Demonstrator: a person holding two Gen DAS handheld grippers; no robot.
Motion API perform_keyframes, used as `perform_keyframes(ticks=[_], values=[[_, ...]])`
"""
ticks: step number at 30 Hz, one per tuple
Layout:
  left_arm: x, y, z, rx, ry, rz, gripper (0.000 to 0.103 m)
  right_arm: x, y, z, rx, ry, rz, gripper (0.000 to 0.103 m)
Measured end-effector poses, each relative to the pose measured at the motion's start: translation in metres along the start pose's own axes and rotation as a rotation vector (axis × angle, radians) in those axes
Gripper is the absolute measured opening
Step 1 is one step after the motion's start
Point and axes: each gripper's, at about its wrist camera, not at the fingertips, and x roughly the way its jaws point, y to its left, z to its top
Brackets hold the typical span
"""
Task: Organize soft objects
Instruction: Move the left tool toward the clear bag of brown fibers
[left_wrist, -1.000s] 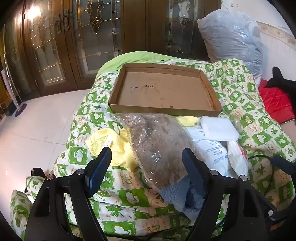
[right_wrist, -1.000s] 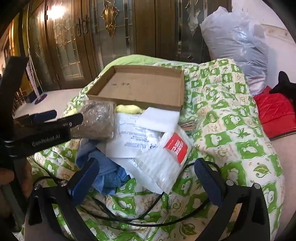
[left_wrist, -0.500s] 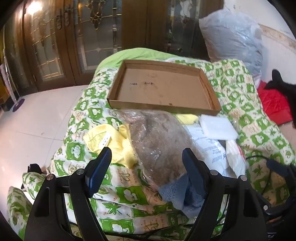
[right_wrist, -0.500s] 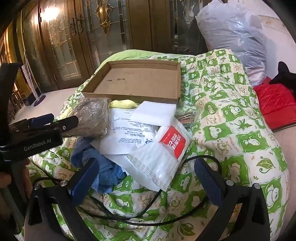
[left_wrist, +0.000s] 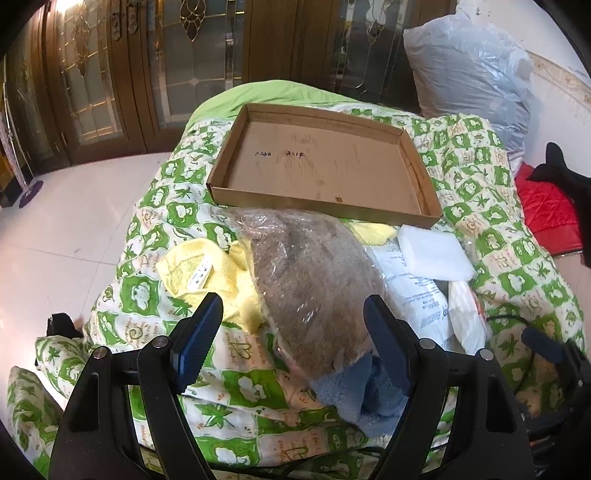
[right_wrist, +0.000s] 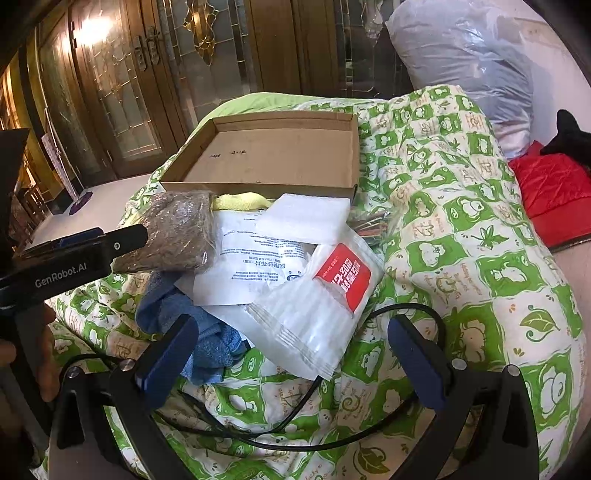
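While both grippers gape empty, the brown bagged bundle (left_wrist: 314, 280) lies between the left gripper (left_wrist: 291, 314) fingers.

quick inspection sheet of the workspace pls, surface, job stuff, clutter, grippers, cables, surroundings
surface: green and white patterned quilt, rumpled
job's things: empty shallow cardboard tray; brown fluffy bundle in clear plastic wrap; yellow towel; blue towel; white foam block; white packet with red label, on top of a white printed pouch
clutter: nothing seen
grippers: left gripper jaws open around the near end of the wrapped bundle, not pressing it; right gripper jaws open, nothing held
cables: black cable looping across the quilt near the right gripper
surroundings: wooden glass-panelled doors; grey plastic bag; red quilted fabric
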Motion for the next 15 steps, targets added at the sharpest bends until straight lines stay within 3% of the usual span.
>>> perform_keyframes(ticks=[5, 15], values=[[0.000, -0.022, 0.019, 0.053, -0.021, 0.054, 0.079, 0.003, -0.001, -0.001, 0.011, 0.010, 0.009, 0.103], [0.040, -0.040, 0.048, 0.071, 0.080, 0.126, 0.079, 0.004, -0.006, -0.001, 0.031, 0.012, 0.027, 0.103]])
